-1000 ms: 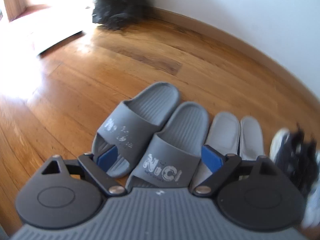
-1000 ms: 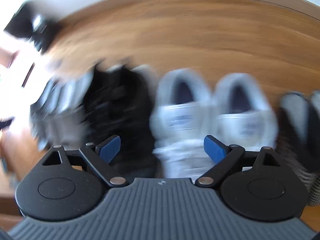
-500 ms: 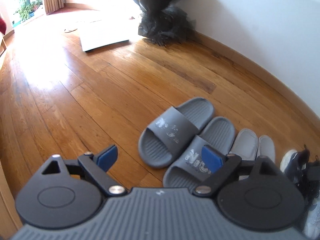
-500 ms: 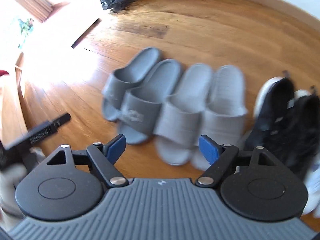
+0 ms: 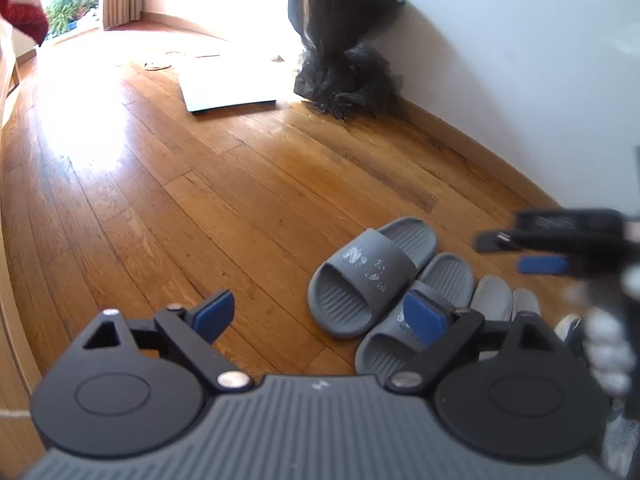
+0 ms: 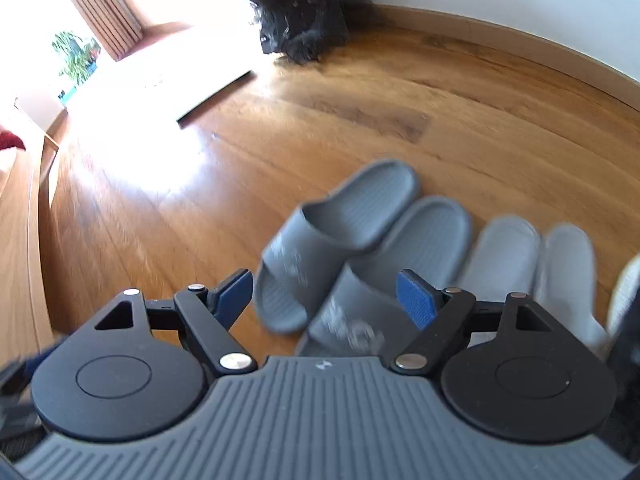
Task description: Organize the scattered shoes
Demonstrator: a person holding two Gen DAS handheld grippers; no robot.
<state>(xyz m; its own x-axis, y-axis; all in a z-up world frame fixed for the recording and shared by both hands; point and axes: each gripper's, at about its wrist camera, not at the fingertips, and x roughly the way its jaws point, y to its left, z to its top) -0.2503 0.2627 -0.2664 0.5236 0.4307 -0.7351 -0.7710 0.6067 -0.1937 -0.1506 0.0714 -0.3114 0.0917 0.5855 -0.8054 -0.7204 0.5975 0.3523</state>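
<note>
A pair of dark grey slides (image 5: 368, 276) lies on the wooden floor, the left one angled across its mate (image 6: 400, 264). To their right a pair of light grey slippers (image 6: 500, 252) sits side by side, then a black sneaker (image 6: 628, 320) at the edge. My left gripper (image 5: 320, 318) is open and empty, hanging above the floor to the left of the slides. My right gripper (image 6: 325, 298) hovers above the heel ends of the dark slides; its jaws are closing, with nothing pressed between the pads. The left wrist view also shows the right gripper (image 5: 516, 252), blurred.
A black plastic bag (image 5: 344, 52) stands against the white wall with its wooden skirting board (image 6: 520, 40). A flat white board (image 5: 228, 92) lies on the sunlit floor. A wooden furniture edge (image 5: 12, 320) runs along the left. A gloved hand (image 5: 608, 344) shows at the right.
Both views swung left along the shoe row. The right gripper went from over the sneakers to over the dark slides, and its jaws narrowed. The left gripper drew back from the slides.
</note>
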